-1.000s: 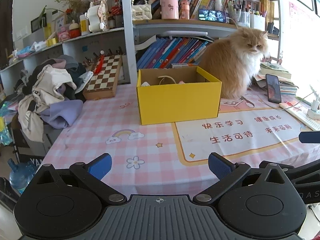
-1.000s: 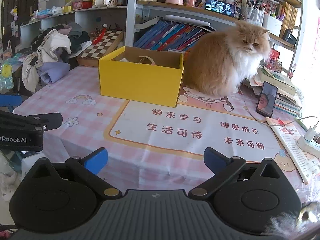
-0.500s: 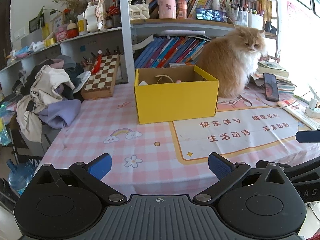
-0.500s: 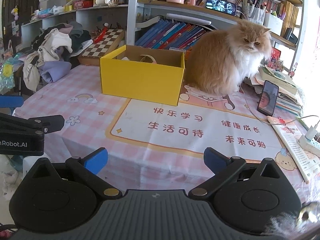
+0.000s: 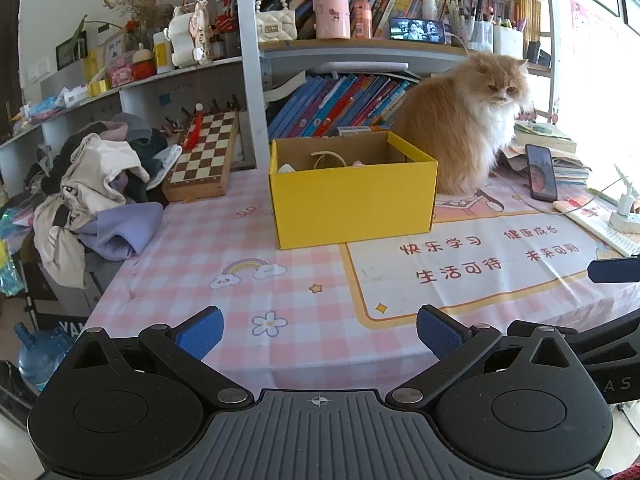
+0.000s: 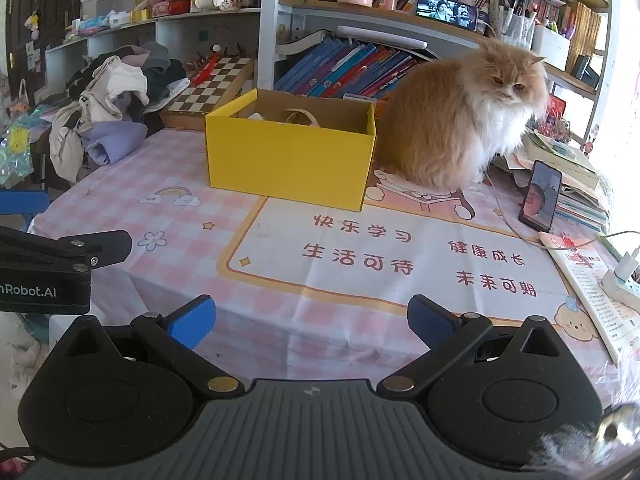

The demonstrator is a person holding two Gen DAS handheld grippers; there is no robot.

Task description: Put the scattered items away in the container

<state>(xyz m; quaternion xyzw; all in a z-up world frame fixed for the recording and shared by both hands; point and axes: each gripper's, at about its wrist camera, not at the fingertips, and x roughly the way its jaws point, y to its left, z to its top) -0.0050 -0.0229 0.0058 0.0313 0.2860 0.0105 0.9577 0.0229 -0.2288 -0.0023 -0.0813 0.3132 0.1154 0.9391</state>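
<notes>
Blue-padded left gripper (image 5: pixel 320 334) spread wide, holding nothing; right gripper (image 6: pixel 311 322) likewise, both short of yellow box (image 5: pixel 352 204)

Both wrist views low, facing yellow box (image 5: pixel 352 196)

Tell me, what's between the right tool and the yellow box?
Only tablecloth: pink checks and a white panel with red writing. In the right wrist view nothing sits between the open right tool and the yellow box.

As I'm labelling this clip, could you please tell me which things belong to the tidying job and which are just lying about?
Job: yellow box with items inside; left tool; right tool.

Lying about: cat, phone, chessboard, clothes pile, power strip.
</notes>
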